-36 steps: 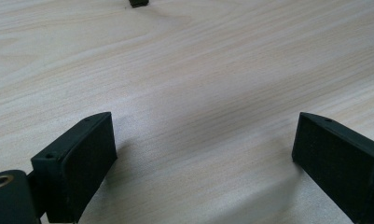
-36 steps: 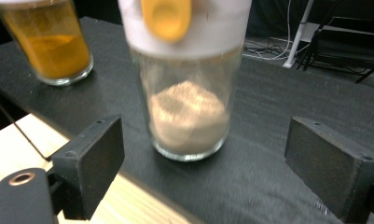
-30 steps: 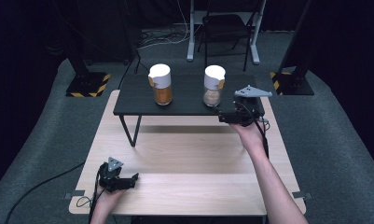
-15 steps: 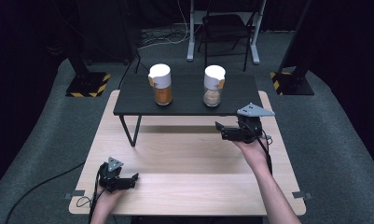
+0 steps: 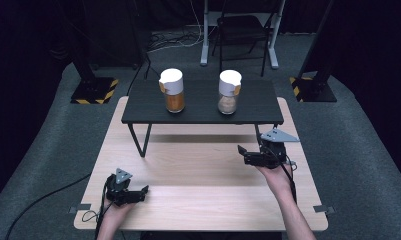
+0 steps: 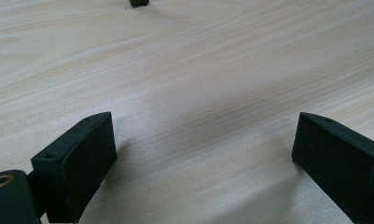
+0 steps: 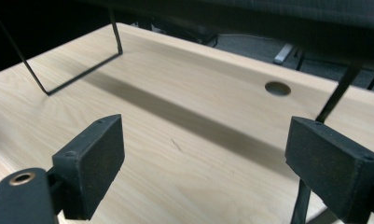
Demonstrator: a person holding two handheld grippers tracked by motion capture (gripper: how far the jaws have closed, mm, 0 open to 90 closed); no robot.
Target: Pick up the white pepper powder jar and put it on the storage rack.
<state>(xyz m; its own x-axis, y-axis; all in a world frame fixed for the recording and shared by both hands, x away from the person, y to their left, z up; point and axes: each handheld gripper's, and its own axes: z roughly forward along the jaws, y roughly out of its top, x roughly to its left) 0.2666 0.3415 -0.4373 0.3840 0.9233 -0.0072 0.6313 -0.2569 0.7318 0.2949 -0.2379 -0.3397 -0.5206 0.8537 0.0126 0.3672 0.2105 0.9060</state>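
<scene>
Two tools (image 5: pixel 141 192) (image 5: pixel 241 151) sat spread, empty, over the desk (image 5: pixel 198 170); right best approached the jar (image 5: pixel 228 92) level, jaws wide.

Background: a black chair (image 5: pixel 243 35) stood on the grey floor (image 5: pixel 48 140) | two hazard-striped stand bases (image 5: pixel 94 91) flanked the rear | cables (image 5: pixel 175 42) trailed behind.

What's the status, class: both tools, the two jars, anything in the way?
Left tool open, empty, low over the table. Right tool open, empty, below the shelf. Orange jar and pale jar upright on shelf, untouched. Nothing between.
</scene>
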